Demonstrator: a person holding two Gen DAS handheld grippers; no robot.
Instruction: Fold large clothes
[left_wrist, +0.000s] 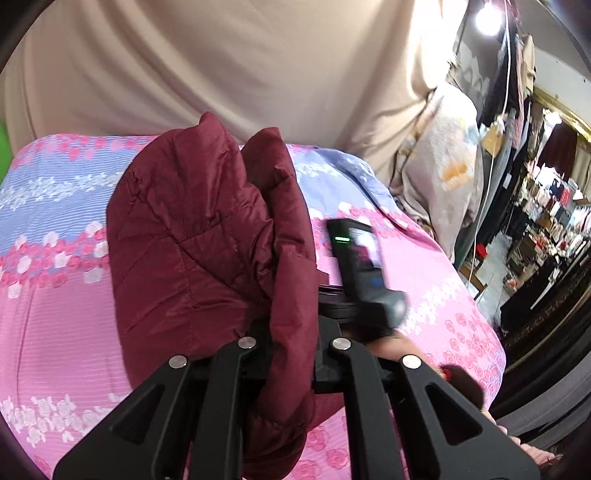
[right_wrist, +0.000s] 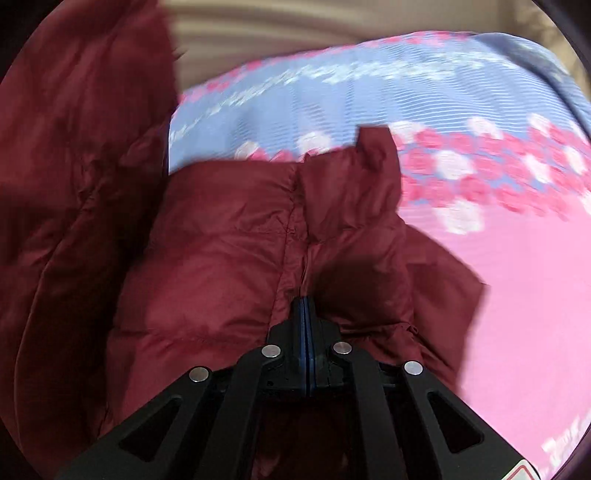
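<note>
A dark red quilted puffer jacket (left_wrist: 192, 236) is bunched up above the pink and blue floral bedsheet (left_wrist: 55, 295). My left gripper (left_wrist: 290, 354) is shut on a fold of the jacket; the fabric hides its fingertips. The right gripper's body (left_wrist: 364, 273) shows blurred just right of the jacket in the left wrist view. In the right wrist view my right gripper (right_wrist: 307, 306) is shut on the jacket (right_wrist: 229, 266) at a seam below the collar (right_wrist: 369, 166), blue pads pressed together. More jacket hangs at the left (right_wrist: 74, 166).
The bedsheet (right_wrist: 498, 277) covers the bed. A beige curtain (left_wrist: 221, 66) hangs behind it. A floral pillow (left_wrist: 443, 166) leans at the bed's right. Cluttered shelves (left_wrist: 546, 221) and a bright lamp (left_wrist: 487, 18) stand at far right.
</note>
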